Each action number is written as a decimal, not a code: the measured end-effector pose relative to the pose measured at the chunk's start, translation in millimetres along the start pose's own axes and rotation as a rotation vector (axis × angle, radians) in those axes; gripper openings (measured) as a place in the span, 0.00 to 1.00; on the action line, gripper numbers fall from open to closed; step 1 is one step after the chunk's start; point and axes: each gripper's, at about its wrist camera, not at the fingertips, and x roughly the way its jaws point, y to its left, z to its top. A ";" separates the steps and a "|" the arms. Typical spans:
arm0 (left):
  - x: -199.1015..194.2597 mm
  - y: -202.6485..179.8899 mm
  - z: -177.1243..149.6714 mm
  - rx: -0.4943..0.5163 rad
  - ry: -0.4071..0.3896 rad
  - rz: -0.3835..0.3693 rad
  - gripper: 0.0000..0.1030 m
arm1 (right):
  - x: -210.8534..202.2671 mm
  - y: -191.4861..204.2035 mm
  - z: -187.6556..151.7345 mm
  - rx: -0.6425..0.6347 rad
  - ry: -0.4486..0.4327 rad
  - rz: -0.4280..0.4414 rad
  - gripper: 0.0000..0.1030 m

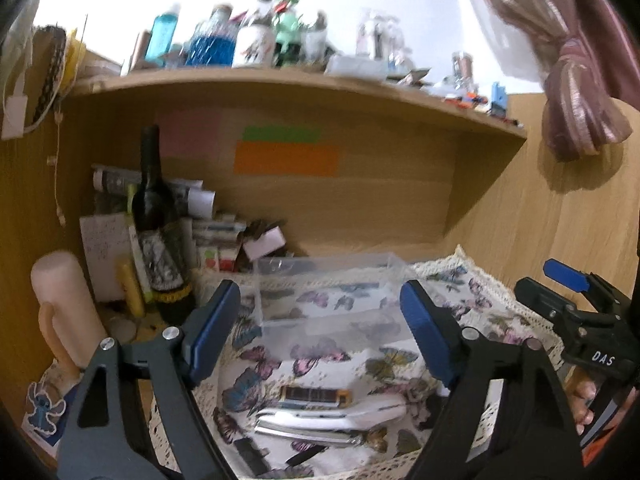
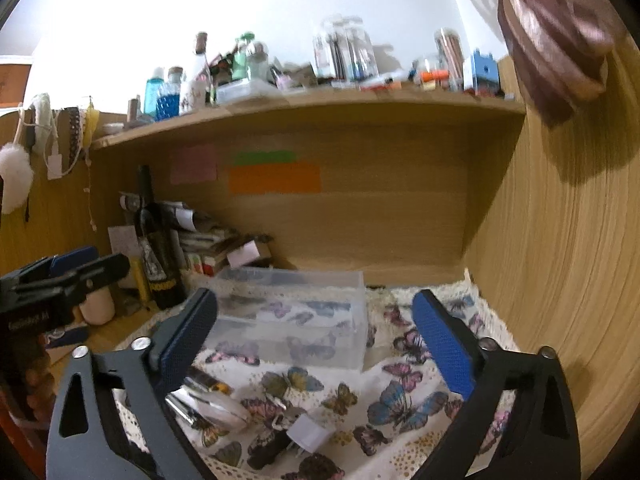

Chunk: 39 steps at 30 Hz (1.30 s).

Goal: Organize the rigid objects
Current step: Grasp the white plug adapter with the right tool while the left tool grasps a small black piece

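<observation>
A clear plastic box (image 1: 328, 292) (image 2: 292, 316) stands empty on a butterfly-print cloth (image 1: 328, 364) (image 2: 360, 396). In front of it lie a white and silver multi-tool (image 1: 332, 412) (image 2: 216, 404), a brown and yellow battery (image 1: 316, 396), a black comb-like piece (image 1: 252, 460) and a small white plug adapter (image 2: 308, 436). My left gripper (image 1: 320, 328) is open above these items, facing the box. My right gripper (image 2: 316, 332) is open, also facing the box. The right gripper shows at the right edge of the left wrist view (image 1: 576, 300).
A dark wine bottle (image 1: 160, 236) (image 2: 156, 248), papers, small boxes and a pink cylinder (image 1: 64, 304) crowd the left. A wooden shelf (image 1: 280, 84) above carries several bottles and jars. A wooden wall (image 2: 560, 280) and a tied curtain (image 1: 580, 92) stand at the right.
</observation>
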 end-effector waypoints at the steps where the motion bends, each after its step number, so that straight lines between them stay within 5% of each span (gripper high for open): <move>1: 1.7 3.7 -2.4 -0.001 0.012 0.007 0.78 | 2.8 -1.6 -3.5 0.001 0.021 0.003 0.81; 5: 13.8 20.8 -19.3 -0.007 0.102 0.043 0.73 | 13.6 -5.6 -18.2 -0.002 0.100 0.011 0.70; 17: 40.7 53.2 -89.0 -0.049 0.389 0.080 0.47 | 38.6 -16.1 -69.3 0.008 0.308 0.024 0.69; 27: 54.3 59.9 -120.0 -0.095 0.491 0.049 0.32 | 61.5 -21.8 -92.1 0.074 0.420 0.065 0.63; 32: 56.0 57.1 -123.3 -0.066 0.474 0.065 0.25 | 77.2 -13.4 -94.7 0.067 0.447 0.109 0.60; 34: 55.1 57.3 -123.8 -0.059 0.466 0.067 0.24 | 85.0 -10.3 -97.7 0.066 0.467 0.113 0.47; 39: 51.5 61.2 -117.0 -0.056 0.440 0.088 0.24 | 88.2 -9.0 -95.9 0.065 0.455 0.111 0.36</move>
